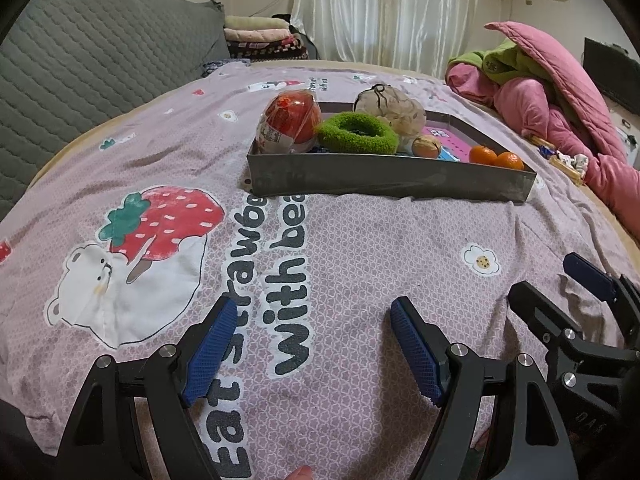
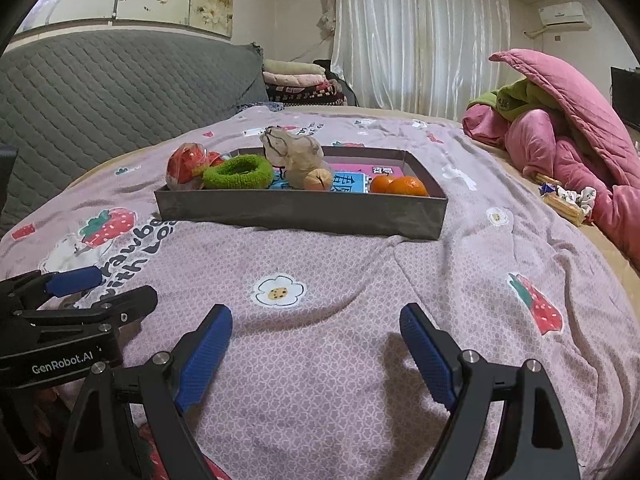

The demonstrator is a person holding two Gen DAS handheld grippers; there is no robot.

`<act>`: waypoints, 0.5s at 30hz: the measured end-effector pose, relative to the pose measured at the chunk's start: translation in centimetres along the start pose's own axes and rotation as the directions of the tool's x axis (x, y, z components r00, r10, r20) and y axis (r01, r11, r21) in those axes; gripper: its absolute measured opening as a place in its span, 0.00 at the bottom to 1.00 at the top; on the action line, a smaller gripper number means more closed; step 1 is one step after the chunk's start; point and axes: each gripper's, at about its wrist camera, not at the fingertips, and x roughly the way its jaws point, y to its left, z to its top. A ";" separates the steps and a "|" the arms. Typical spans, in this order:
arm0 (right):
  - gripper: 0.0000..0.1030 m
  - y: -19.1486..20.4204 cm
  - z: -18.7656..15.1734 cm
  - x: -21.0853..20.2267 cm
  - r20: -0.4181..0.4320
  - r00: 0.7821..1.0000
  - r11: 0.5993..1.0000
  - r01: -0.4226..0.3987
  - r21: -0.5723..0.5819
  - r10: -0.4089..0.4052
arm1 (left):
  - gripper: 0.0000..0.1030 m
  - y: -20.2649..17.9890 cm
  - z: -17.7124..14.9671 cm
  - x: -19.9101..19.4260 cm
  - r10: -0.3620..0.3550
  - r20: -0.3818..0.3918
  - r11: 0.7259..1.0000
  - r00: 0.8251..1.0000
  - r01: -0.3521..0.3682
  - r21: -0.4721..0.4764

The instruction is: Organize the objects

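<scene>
Left wrist view: both my left gripper and right gripper hang spread and empty short of the grey tray, which holds the green ring, wrapped red fruit and tangerines; fits sorting finished or pending.

Scrunchie and oranges in tray on bed

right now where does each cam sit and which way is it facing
Left wrist: on the left gripper, low over the bedspread, facing the tray; the right gripper shows at right.
Right wrist: on the right gripper, same heading; the left gripper shows at left.
Shared: tray, green ring, oranges, pink quilt, curtain.
</scene>
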 end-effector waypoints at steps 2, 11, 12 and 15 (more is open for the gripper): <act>0.83 -0.2 -0.1 0.1 -0.005 1.000 1.000 -0.002 0.009 0.002 | 0.78 0.0 0.0 0.0 0.001 0.000 1.000 1.000 -0.001 0.005; 0.83 -0.1 -0.1 0.1 -0.012 1.000 1.000 -0.002 0.003 0.002 | 0.78 -0.1 0.0 -0.1 0.007 -0.003 1.000 1.000 -0.007 0.012; 0.83 0.0 -0.1 0.2 -0.015 1.000 1.000 -0.003 0.002 0.003 | 0.78 -0.1 0.0 -0.1 0.006 -0.004 1.000 1.000 -0.006 0.012; 0.83 0.0 -0.1 0.1 -0.013 1.000 1.000 -0.003 -0.001 0.003 | 0.78 -0.2 0.0 -0.1 0.004 -0.004 1.000 1.000 -0.004 0.010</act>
